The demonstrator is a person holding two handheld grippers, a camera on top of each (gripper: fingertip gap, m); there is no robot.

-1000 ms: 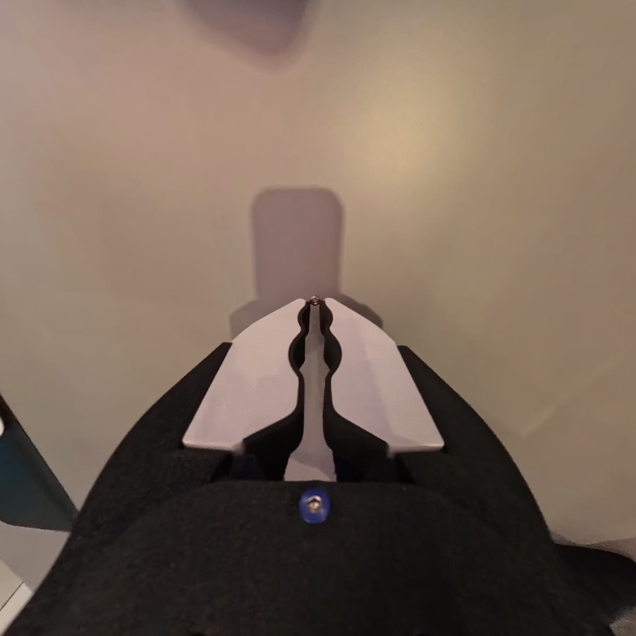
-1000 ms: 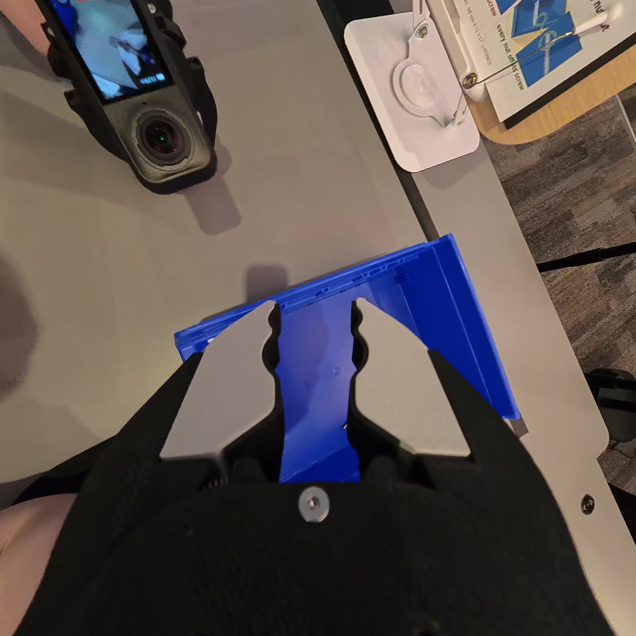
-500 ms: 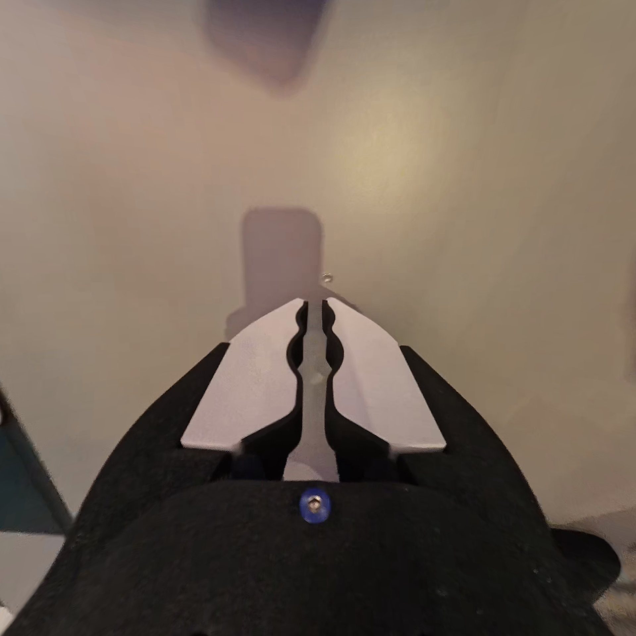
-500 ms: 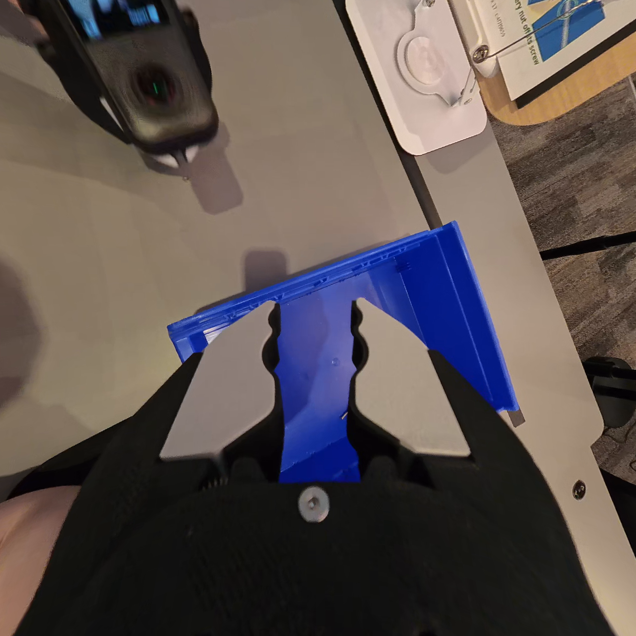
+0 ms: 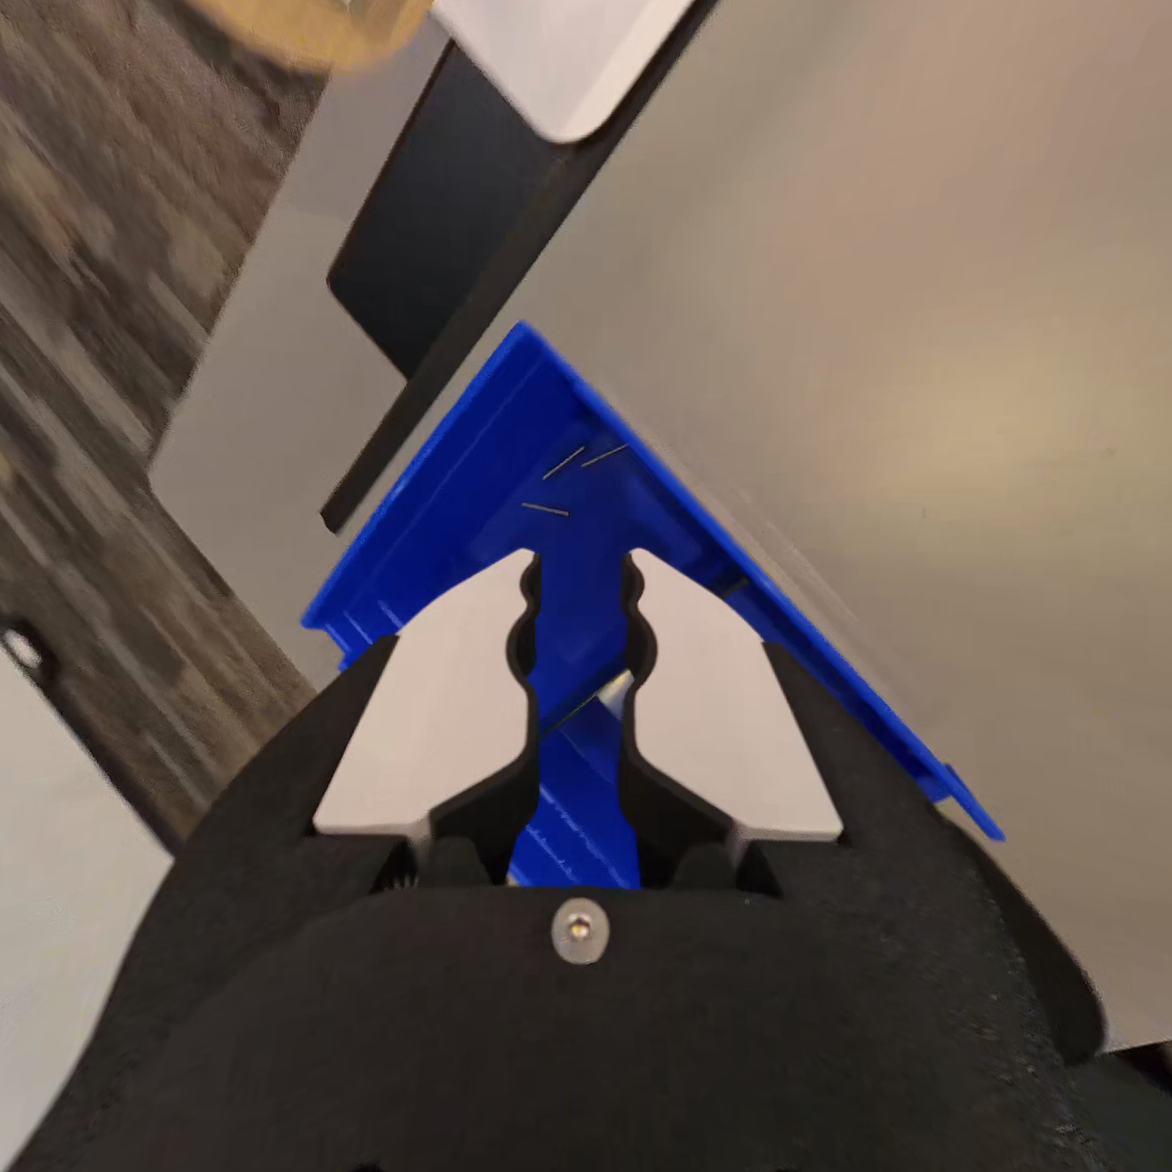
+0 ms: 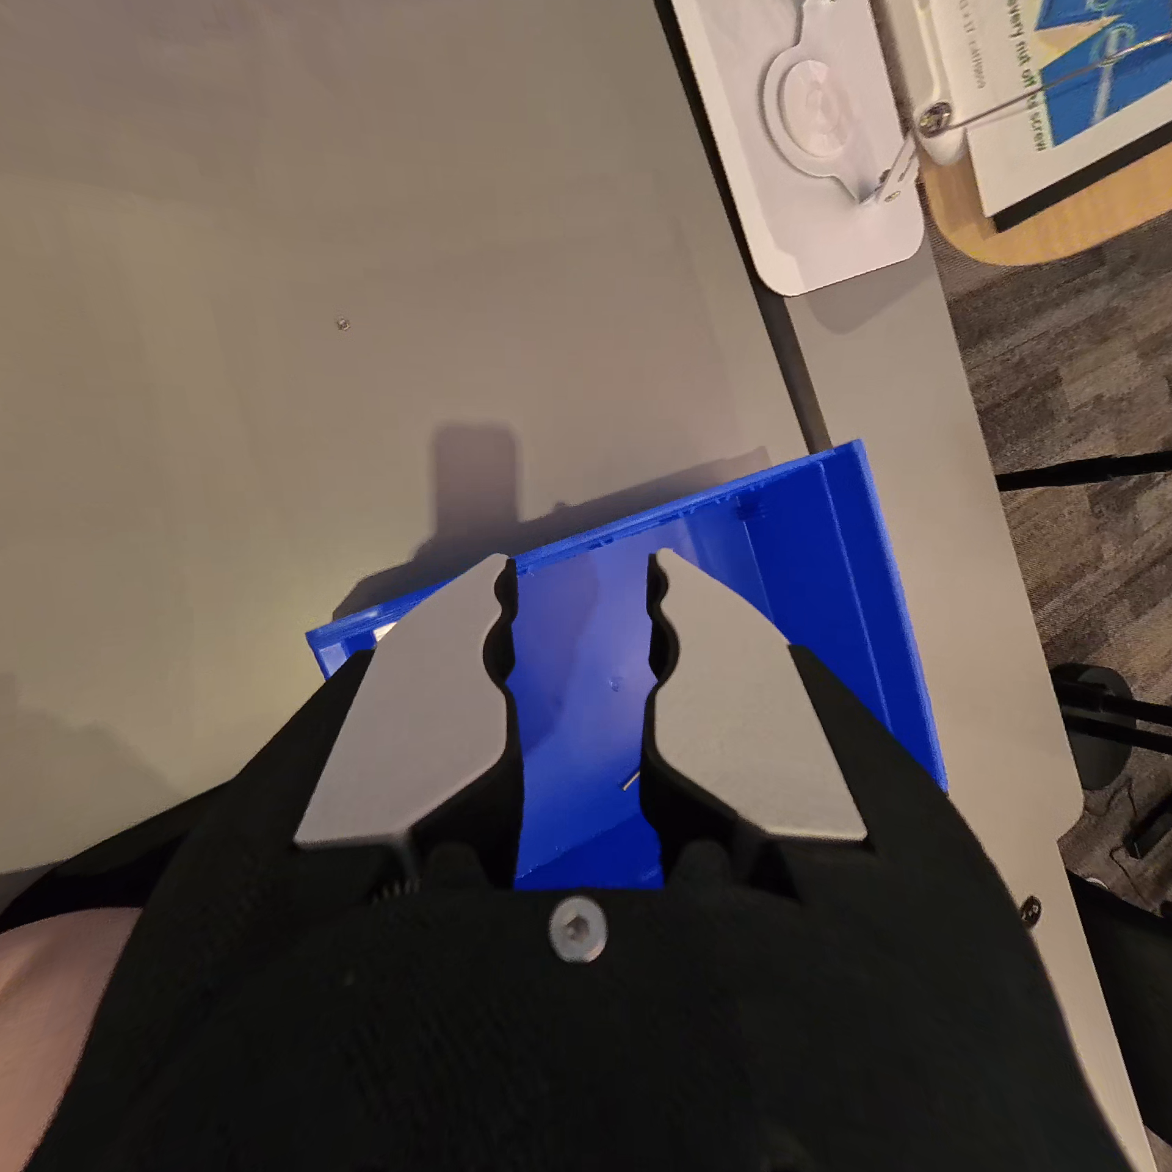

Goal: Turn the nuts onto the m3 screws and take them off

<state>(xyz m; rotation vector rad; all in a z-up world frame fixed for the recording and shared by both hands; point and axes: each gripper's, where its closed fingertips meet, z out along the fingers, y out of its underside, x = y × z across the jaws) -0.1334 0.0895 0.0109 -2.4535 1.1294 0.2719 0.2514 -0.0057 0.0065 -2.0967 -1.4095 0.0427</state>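
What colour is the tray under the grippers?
Bright blue tray, clearest in the right wrist view.

Both views are taken from above, close over the blue tray [image 5: 456, 507] [image 6: 824, 571], which is shared by both. In the left wrist view, a tray corner is faced, toward the table [image 5: 888, 317] edge. In the right wrist view, the tray's far wall is faced.

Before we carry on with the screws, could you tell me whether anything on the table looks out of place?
Yes: one tiny metal nut lies alone on the bare grey table, well away from the blue plastic tray that holds the thin screws. Both grippers are open and empty over the tray.
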